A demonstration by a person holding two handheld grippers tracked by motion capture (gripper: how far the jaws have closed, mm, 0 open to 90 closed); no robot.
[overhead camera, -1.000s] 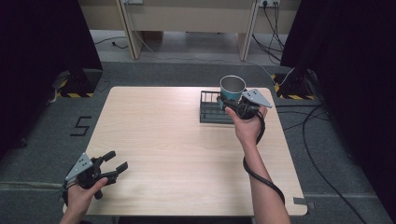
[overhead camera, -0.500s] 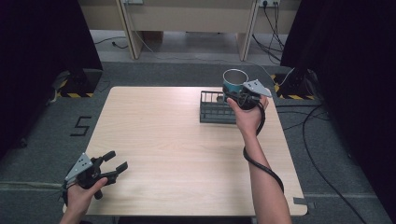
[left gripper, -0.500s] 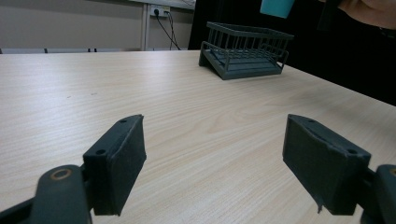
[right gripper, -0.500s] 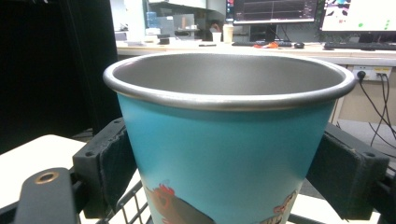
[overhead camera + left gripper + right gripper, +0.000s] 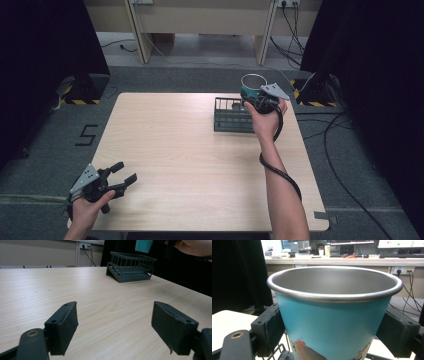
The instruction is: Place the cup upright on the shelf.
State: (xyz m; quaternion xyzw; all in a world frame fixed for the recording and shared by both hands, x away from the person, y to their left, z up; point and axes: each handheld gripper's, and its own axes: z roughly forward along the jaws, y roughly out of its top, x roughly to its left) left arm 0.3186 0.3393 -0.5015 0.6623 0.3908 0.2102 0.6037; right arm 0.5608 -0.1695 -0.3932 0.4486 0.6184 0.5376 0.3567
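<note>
My right gripper (image 5: pixel 257 101) holds a blue metal cup (image 5: pixel 253 84) upright, the jaws closed against its two sides. Over the last second the cup has risen from just above the dark wire rack (image 5: pixel 231 115) and drifted toward the far right corner of the surface (image 5: pixel 175 150). I judge this to be a lift-out: the cup is clear of the rack and in transit, with no set-down spot yet evident.

In the right gripper view the cup (image 5: pixel 334 315) stands between both jaw pads, rim level, printed figures low on its wall; a few rack wires (image 5: pixel 277 352) show beneath it.

My left gripper (image 5: pixel 107 181) rests at the near left corner of the surface, unchanged, jaws spread wide and empty. In the left gripper view the rack (image 5: pixel 130 266) stands far off, and the cup's base (image 5: pixel 143 245) hangs above it.

Hidden or unclear: the cup's base is cut off in the right gripper view, so its clearance above the rack is read from the other views alone. The printed figures are cropped and cannot be identified. Any contents at the cup's bottom are out of sight.
</note>
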